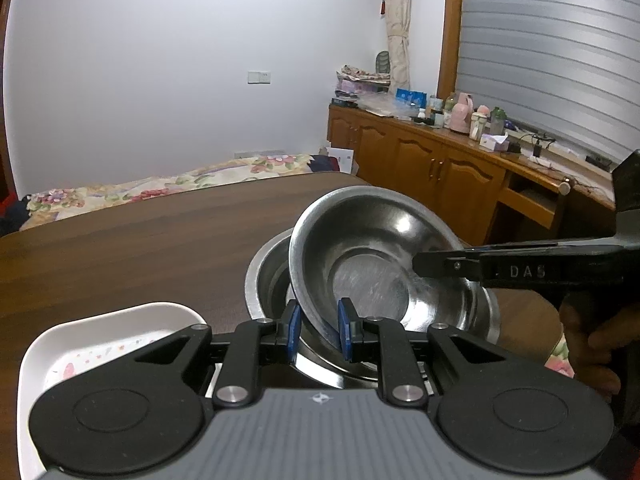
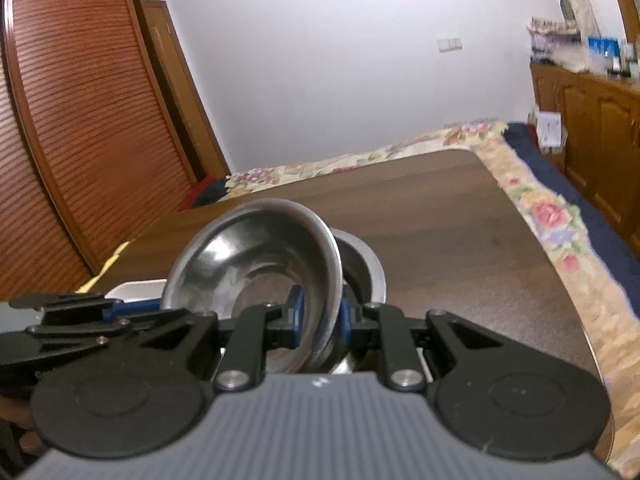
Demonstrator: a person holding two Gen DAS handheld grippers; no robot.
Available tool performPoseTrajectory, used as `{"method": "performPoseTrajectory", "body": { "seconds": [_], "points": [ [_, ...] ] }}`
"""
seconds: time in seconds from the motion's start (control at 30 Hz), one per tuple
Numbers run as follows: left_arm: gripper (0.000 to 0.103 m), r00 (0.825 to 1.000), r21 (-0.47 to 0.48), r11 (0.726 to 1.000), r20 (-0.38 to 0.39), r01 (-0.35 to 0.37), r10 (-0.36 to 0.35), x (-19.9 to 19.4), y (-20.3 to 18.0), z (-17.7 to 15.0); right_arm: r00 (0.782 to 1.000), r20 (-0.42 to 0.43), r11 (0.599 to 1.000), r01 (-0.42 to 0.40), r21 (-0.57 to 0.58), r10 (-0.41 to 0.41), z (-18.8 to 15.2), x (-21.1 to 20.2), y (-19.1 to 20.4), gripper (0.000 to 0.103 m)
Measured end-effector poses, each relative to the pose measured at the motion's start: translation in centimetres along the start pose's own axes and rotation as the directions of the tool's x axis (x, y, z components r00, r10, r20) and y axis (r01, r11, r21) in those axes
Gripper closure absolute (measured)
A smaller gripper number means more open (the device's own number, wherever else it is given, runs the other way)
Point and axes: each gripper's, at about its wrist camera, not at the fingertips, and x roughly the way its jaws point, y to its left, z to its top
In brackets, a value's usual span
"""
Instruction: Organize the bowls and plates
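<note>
A steel bowl (image 1: pixel 368 240) hangs tilted over a second steel bowl (image 1: pixel 264 276) that rests on the brown table (image 1: pixel 140 240). My left gripper (image 1: pixel 319 330) is shut on the tilted bowl's near rim, with one blue pad on each side of the wall. My right gripper (image 1: pixel 416 266) reaches in from the right and is shut on the opposite rim. In the right wrist view the tilted bowl (image 2: pixel 248 252) sits between the right gripper's (image 2: pixel 322 320) pads, the lower bowl (image 2: pixel 370 268) lies behind it, and the left gripper (image 2: pixel 158 305) comes in from the left.
A white rectangular plate (image 1: pixel 120 328) (image 2: pixel 136 290) lies on the table just left of the bowls. A flowered bedspread (image 2: pixel 552 216) borders the table's far and right edges. Wooden cabinets (image 1: pixel 420 160) with clutter on top stand to the right. A hand (image 1: pixel 592 344) holds the right gripper.
</note>
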Motion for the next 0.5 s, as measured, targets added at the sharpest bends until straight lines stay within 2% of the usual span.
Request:
{"method": "performPoseTrajectory", "body": {
  "seconds": [0.2,0.5],
  "points": [
    [0.081,0.998,0.050,0.997,0.021,-0.054,0.053,0.2,-0.8,-0.2,0.995,0.044,0.984,0.094,-0.153,-0.089,-0.8,0.0,1.9,0.083],
    [0.081,0.998,0.027,0.998,0.024,-0.063,0.062,0.7,-0.7,-0.2,0.992,0.063,0.974,0.117,-0.192,-0.106,-0.6,-0.3,2.1,0.083]
  ]
}}
